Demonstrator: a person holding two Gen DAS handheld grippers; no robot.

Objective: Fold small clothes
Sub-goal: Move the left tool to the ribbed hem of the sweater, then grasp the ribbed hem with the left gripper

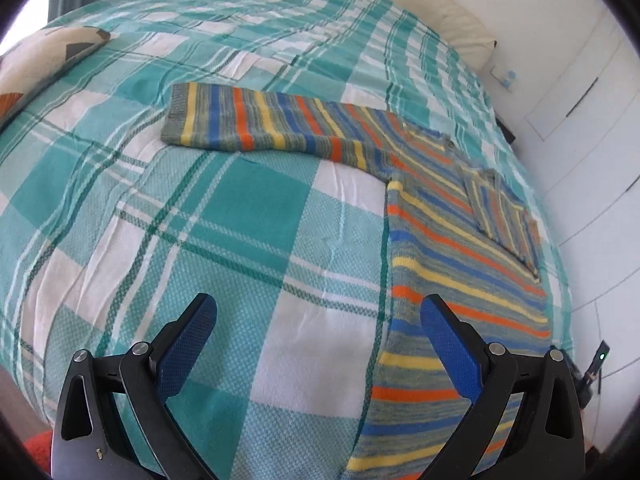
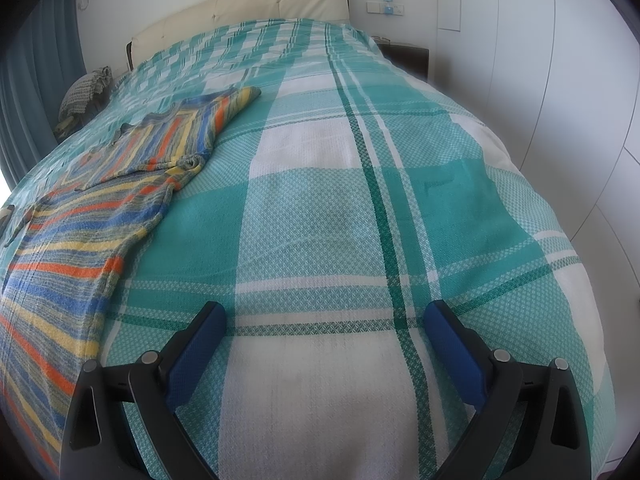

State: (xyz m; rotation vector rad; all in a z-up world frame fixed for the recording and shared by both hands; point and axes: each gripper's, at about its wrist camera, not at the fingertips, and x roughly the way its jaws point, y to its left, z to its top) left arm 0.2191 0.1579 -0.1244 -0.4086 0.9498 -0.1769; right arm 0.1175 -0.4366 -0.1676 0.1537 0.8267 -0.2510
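Striped sweater point(image 1: 452, 240) lies flat on my plaid bedspread point(image 2: 320, 200); both left gripper point(image 1: 318, 320) and right gripper point(image 2: 325, 326) jaws spread apart, holding nothing.

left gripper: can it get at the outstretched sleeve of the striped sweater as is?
Probably yes. The left gripper is open above the green-and-white plaid bedspread, and the outstretched sleeve of the striped knitted sweater lies flat ahead with nothing between them.
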